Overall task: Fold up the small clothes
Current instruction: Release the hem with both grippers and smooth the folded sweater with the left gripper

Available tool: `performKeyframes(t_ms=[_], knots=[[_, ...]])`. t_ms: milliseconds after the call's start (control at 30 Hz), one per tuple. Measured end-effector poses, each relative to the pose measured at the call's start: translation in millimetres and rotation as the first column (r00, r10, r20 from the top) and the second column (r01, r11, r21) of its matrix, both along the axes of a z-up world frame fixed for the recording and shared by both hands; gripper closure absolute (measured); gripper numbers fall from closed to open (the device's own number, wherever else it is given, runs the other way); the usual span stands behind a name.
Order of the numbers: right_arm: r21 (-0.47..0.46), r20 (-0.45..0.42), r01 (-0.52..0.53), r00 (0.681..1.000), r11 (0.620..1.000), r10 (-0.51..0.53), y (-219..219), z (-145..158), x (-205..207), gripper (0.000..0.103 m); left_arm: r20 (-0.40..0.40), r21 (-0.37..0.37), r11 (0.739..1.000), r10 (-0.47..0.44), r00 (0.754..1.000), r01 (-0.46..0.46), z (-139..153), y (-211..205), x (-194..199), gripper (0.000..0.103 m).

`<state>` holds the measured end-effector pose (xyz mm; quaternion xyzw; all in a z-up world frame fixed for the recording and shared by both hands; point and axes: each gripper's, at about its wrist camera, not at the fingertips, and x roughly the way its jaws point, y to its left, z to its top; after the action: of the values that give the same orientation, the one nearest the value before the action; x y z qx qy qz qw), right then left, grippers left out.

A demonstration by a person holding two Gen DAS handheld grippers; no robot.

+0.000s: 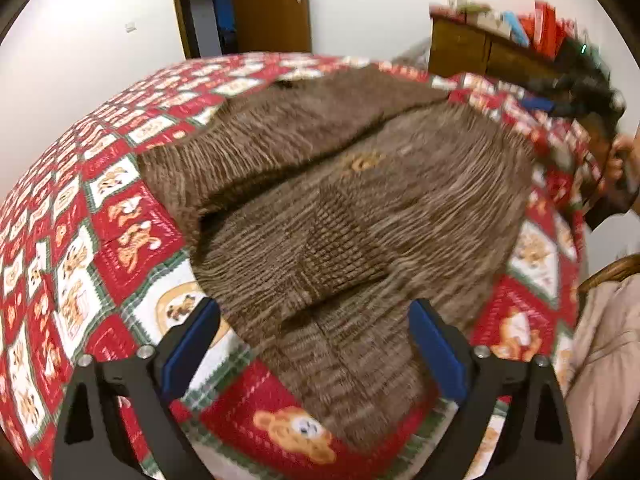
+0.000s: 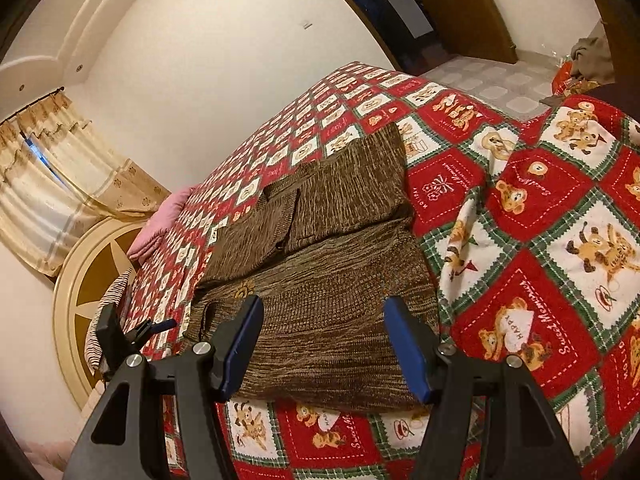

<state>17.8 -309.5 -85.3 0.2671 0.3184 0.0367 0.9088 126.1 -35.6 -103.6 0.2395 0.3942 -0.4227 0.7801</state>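
One brown marled knitted sweater (image 2: 320, 280) lies partly folded on the red-and-white bear-patterned quilt (image 2: 540, 208) covering the bed. Two claws, left claw (image 1: 316, 344) and right claw (image 2: 324, 340), both gape over the sweater, gripping nothing.

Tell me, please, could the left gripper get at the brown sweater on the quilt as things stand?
Probably yes. The left gripper is open, with the brown sweater lying directly below and between its fingers on the quilt. Nothing lies in between.
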Motion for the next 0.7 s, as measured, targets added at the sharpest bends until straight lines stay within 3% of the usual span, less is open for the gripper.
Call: performKeyframes(t_ms=[33, 100, 133, 167, 200, 267, 333, 400, 467, 600, 700], knots=[[0.004, 0.000, -0.001, 1.000, 1.000, 0.001, 1.1, 0.1, 0.7, 0.039, -0.017, 0.010, 1.000, -0.009, 1.000, 0.010, -4.5, -3.7, 2.2, 0.022], [0.009, 0.003, -0.006, 1.000, 1.000, 0.006, 3.7, 1.3, 0.5, 0.039, -0.020, 0.014, 0.999, -0.040, 0.999, 0.040, -11.8, -15.7, 4.7, 0.025], [0.005, 0.003, -0.010, 1.000, 1.000, 0.010, 5.3, 2.1, -0.4, 0.039, -0.014, -0.006, 0.999, -0.049, 0.999, 0.049, -9.2, -17.3, 4.5, 0.033], [-0.006, 0.002, -0.013, 1.000, 1.000, 0.013, 7.5, 3.7, -1.5, 0.039, -0.048, -0.031, 0.998, -0.052, 0.997, 0.051, -8.6, -19.2, 10.2, 0.046], [-0.020, -0.001, -0.013, 1.000, 1.000, 0.013, 8.9, 4.8, -2.7, 0.039, -0.098, -0.067, 0.997, -0.040, 0.994, 0.034, -8.3, -17.8, 16.6, 0.051], [-0.045, 0.001, -0.011, 1.000, 0.999, 0.011, 9.9, 7.2, -5.8, 0.039, -0.189, -0.148, 0.988, 0.007, 0.982, -0.036, -6.7, -8.1, 29.6, 0.061], [-0.046, 0.011, -0.001, 1.000, 0.999, 0.001, 7.5, 8.4, -8.3, 0.039, -0.319, -0.243, 0.953, 0.099, 0.943, -0.182, -10.7, 7.6, 52.9, 0.066], [-0.025, 0.017, 0.013, 1.000, 1.000, -0.012, 2.8, 6.8, -9.0, 0.039, -0.410, -0.314, 0.909, 0.132, 0.902, -0.276, -15.6, 22.8, 62.7, 0.066], [-0.013, 0.010, 0.015, 1.000, 1.000, -0.015, 0.5, 4.1, -7.0, 0.039, -0.428, -0.336, 0.893, 0.138, 0.893, -0.299, -17.6, 25.8, 61.1, 0.063], [-0.058, -0.012, 0.025, 1.000, 0.998, -0.025, 0.5, -1.4, -3.3, 0.039, -0.334, -0.315, 0.916, 0.138, 0.932, -0.249, -15.2, 17.1, 45.1, 0.050], [-0.148, -0.021, 0.051, 0.998, 0.988, -0.055, 1.7, -0.1, -3.3, 0.039, -0.312, -0.304, 0.921, 0.145, 0.939, -0.243, -13.0, 5.7, 45.1, 0.045]])
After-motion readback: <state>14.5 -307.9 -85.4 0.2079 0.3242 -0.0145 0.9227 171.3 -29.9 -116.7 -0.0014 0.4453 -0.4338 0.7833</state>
